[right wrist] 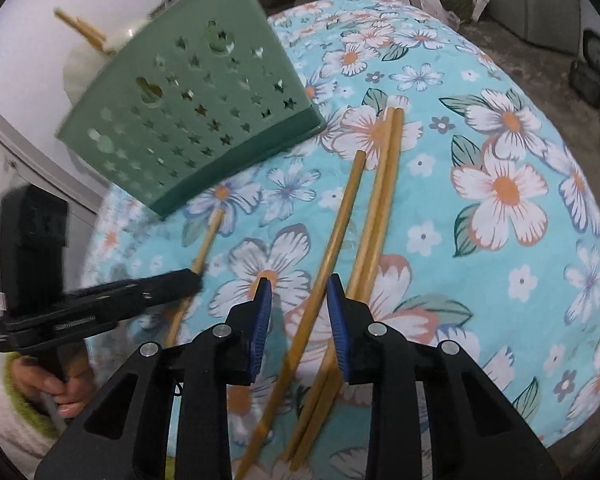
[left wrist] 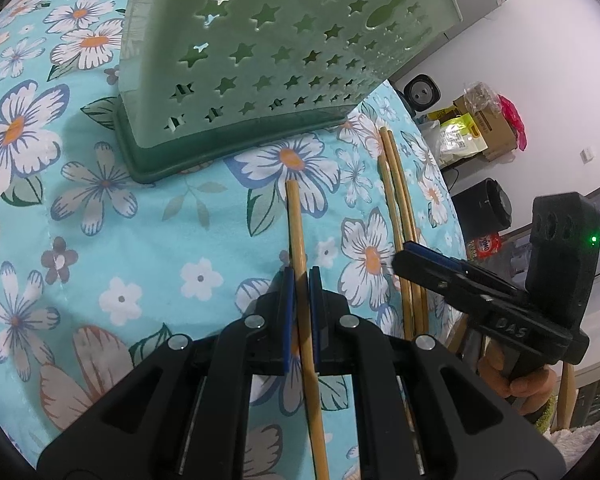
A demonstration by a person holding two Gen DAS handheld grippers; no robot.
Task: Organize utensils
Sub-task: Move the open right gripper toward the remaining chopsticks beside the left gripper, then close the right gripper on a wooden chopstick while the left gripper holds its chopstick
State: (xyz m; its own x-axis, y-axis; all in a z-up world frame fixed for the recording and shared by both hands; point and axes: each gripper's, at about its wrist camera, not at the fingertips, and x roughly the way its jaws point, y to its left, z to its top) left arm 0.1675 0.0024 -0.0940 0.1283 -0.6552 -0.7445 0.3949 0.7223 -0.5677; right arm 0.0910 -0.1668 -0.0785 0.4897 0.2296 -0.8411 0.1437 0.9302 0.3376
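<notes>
A green utensil holder [left wrist: 268, 60] with star-shaped holes stands on the floral tablecloth [left wrist: 100, 240]. My left gripper [left wrist: 300, 280] is shut on one bamboo chopstick [left wrist: 296, 224], whose tip points toward the holder's base. Several more chopsticks [left wrist: 400, 200] lie on the cloth to its right, with the right gripper [left wrist: 408, 254] above them. In the right wrist view my right gripper [right wrist: 298, 292] stands open, with one chopstick [right wrist: 336, 232] passing between its blue pads [right wrist: 260, 320] and two others [right wrist: 384, 184] beside it. The left gripper [right wrist: 192, 280] shows blurred at the left, near the holder [right wrist: 188, 120].
Chopstick ends [right wrist: 80, 28] stick out of the holder's top. The table's edge [left wrist: 444, 184] drops off to the right; beyond it are a cardboard box [left wrist: 488, 124], bags and a black speaker [left wrist: 488, 200] on the floor. A hand [right wrist: 56, 384] grips the left tool.
</notes>
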